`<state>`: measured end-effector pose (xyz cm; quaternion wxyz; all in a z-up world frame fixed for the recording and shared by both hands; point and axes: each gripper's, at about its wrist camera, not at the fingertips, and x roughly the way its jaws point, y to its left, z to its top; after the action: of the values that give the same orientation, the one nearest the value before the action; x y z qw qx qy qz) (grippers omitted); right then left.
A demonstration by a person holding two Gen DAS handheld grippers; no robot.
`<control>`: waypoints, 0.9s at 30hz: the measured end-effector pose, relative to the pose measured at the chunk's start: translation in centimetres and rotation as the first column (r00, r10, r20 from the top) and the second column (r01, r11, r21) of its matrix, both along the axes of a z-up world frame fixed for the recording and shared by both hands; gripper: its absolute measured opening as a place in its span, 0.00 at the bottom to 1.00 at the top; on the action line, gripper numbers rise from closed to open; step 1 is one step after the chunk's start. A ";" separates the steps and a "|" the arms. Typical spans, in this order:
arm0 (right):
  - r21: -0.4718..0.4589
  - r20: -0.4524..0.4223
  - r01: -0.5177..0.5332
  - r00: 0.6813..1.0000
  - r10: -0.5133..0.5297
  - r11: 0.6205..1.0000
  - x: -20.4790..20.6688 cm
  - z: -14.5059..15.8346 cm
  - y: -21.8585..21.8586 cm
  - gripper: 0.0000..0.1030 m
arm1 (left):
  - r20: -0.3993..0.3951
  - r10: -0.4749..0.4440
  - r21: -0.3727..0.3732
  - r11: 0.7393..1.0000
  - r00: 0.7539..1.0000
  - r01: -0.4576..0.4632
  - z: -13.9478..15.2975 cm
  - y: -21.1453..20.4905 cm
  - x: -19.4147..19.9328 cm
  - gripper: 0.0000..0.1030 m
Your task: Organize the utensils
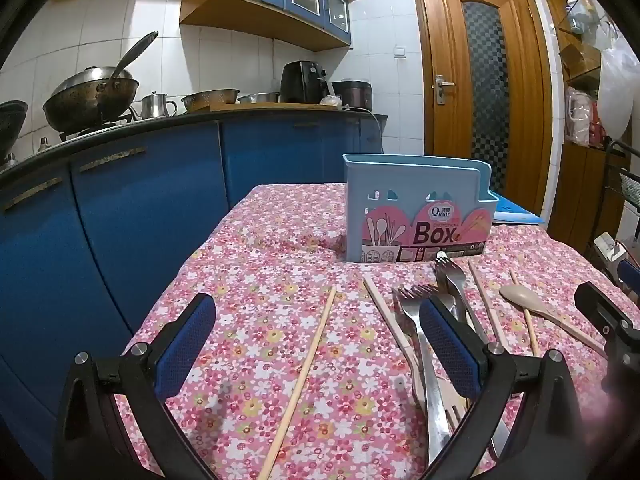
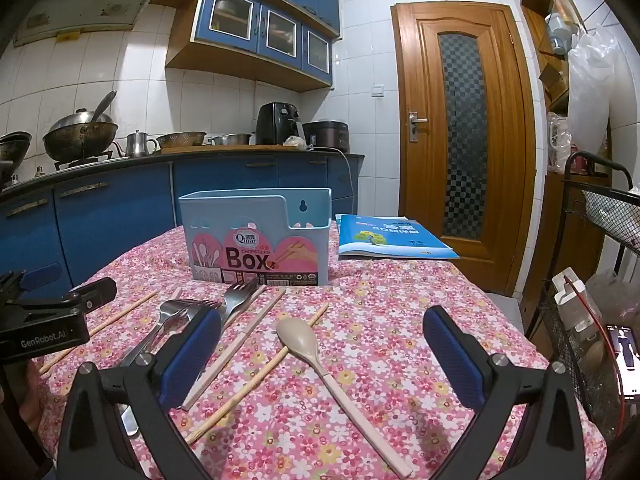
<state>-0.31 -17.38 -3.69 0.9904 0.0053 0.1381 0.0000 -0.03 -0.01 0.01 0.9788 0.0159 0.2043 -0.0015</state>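
A light blue utensil box (image 1: 416, 216) with a pink "Box" label stands upright on the floral tablecloth; it also shows in the right wrist view (image 2: 256, 240). Before it lie several chopsticks (image 1: 304, 376), metal forks (image 1: 424, 340) and a beige spoon (image 2: 320, 356). My left gripper (image 1: 320, 344) is open and empty, a chopstick between its fingers. My right gripper (image 2: 324, 352) is open and empty above the spoon; it also shows at the right edge of the left wrist view (image 1: 608, 316).
A blue booklet (image 2: 392, 240) lies behind the box on the right. Blue kitchen cabinets (image 1: 140, 216) run along the table's left side. A wire rack (image 2: 592, 280) stands at the right. A wooden door (image 2: 464, 136) is behind.
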 end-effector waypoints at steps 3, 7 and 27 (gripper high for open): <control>0.002 -0.005 0.000 1.000 0.000 1.000 0.0 0.0 0.0 1.00 | -0.002 -0.001 0.000 1.000 1.000 0.001 0.0 0.0 0.0 1.00; 0.001 -0.005 0.000 1.000 0.000 1.000 0.1 0.0 0.0 1.00 | 0.000 -0.002 0.001 1.000 1.000 0.002 0.0 0.0 0.0 1.00; 0.002 -0.004 0.000 1.000 0.000 1.000 0.0 0.0 -0.1 1.00 | 0.003 0.001 -0.005 1.000 1.000 -0.001 0.1 0.2 -0.2 1.00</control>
<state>-0.29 -17.43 -3.73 0.9901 0.0063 0.1399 0.0001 -0.24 0.14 0.15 0.9791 0.0133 0.2030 -0.0015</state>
